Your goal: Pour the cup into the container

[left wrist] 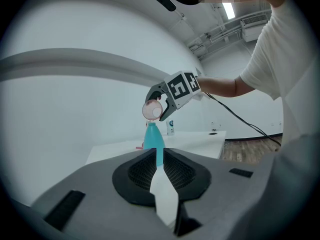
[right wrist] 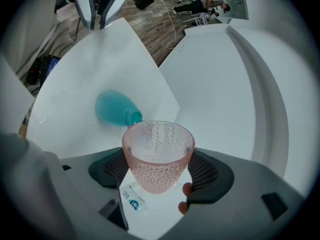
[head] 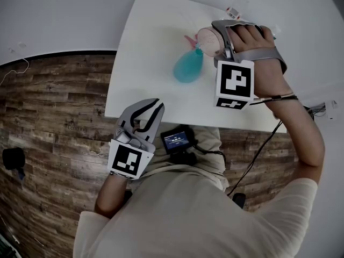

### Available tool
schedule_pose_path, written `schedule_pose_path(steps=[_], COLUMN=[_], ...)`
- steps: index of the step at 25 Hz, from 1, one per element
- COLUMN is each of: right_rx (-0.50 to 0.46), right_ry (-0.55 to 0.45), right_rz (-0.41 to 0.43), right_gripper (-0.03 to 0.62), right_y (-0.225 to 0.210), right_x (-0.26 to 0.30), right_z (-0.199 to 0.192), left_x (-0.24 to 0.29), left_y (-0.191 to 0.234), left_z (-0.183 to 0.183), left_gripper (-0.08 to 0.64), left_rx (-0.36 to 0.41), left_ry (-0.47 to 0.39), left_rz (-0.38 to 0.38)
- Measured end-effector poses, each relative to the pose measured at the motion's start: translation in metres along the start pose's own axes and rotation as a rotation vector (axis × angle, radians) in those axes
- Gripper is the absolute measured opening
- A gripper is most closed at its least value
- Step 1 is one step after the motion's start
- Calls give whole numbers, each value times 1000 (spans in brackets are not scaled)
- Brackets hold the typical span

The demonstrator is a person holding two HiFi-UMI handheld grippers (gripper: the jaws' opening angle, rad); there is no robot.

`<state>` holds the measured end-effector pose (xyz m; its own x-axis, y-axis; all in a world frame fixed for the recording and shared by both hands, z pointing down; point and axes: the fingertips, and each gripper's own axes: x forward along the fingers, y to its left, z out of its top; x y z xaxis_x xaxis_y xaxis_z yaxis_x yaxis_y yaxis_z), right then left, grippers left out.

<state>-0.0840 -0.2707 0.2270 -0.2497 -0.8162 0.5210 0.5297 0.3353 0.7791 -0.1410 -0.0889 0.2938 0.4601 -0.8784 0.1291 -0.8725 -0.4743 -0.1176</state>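
1. Cup (head: 206, 40) (left wrist: 151, 110) (right wrist: 157, 154), pink and dimpled, is clamped in your right hand-held gripper (head: 221, 39) (left wrist: 162, 106). The jaws stand wide apart, and the pads press on its wall from both sides.
2. You hold it up off the bench (head: 145, 47) (left wrist: 195, 141) (right wrist: 80, 104), tipped far over. The left gripper view looks almost straight into its mouth.
3. Its lower rim sits right over the mouth of the container (head: 188, 67) (left wrist: 154, 139) (right wrist: 114, 108), a teal bottle. You cannot tell from any view whether rim and mouth touch.
4. Droplets cling to the inside wall of the cup. Whether anything is running out at the rim is too small to make out.
5. The container stands upright on the white bench, toward the far side, and nothing grips it.
6. Your left hand-held gripper (head: 156, 106) (left wrist: 156, 156) has its jaws together with nothing between them. You hold it at the near edge of the bench, beside the wooden floor (head: 54, 106), pointing at the container and well apart from it.
7. A small clear bottle (head: 234, 11) (left wrist: 171, 128) (right wrist: 132, 201) with a blue label is on the bench beyond the container, near the far edge.
8. A small pink thing (head: 189, 38) (left wrist: 139, 147) lies on the bench just beside the container.
9. A small device with a lit screen (head: 176, 140) sits at your waist.
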Motion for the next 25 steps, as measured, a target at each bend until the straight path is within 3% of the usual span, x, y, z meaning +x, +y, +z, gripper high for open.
schedule_pose_path(steps=[11,19,22,25], right_rx=[-132,-395,-391,-294], right_ry=[-27,0,-18,-44], right_rz=[-152,-287,-334,-314], right_gripper=[371,371,371,371], right_y=[-8,-7,-15,-14], right_x=[-4,-3,-6,-10], right_z=[16,17,15,11], left_x=[2,3,5,3], left_y=[-2,-3,0,6], left_z=[0,0,2,5], left_gripper=[40,40,40,40], left_rx=[1,-9,-8,1], left_ry=[3,7,2,-5], left_rz=[-3,5,13,33])
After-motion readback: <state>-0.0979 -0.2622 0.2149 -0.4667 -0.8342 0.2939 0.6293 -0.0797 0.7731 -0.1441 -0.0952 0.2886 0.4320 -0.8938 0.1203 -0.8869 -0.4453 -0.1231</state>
